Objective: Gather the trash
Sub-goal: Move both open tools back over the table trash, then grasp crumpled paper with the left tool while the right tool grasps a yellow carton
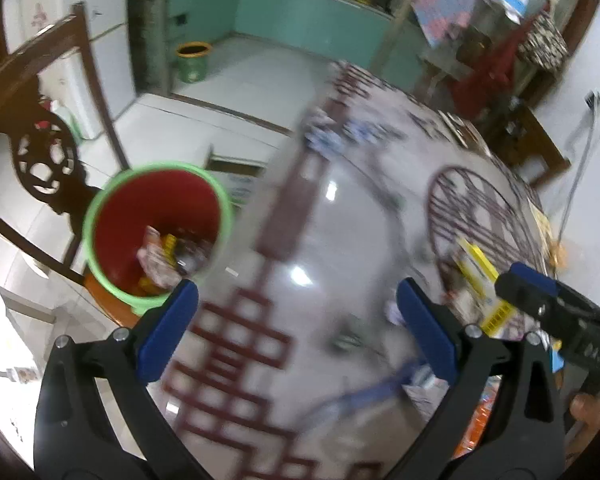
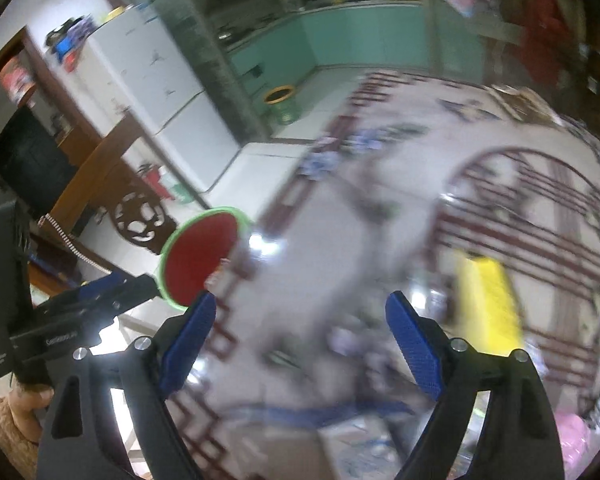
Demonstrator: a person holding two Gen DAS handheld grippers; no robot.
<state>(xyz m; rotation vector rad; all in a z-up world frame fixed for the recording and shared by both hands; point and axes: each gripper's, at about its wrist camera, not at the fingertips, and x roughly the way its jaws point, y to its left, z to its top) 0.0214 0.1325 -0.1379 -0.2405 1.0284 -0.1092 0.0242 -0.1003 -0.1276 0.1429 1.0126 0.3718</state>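
Now we hold both grippers wide, nothing in them: left gripper (image 1: 296,320), right gripper (image 2: 300,336). The bin (image 1: 156,236) sits far left. A yellow wrapper (image 2: 488,300) lies right, long end pointing away, nearer our right gripper.

Red bin (image 1: 156,208) – green-rimmed, upright, holding wrappers (image 1: 162,256)

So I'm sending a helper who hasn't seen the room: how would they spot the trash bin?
Start at the glossy patterned table; the bin stands just off its edge, in front of the carved wooden chair. It is a round bucket, red inside with a light green rim, already holding wrappers, unlike the smaller green, orange-rimmed basket across the floor.
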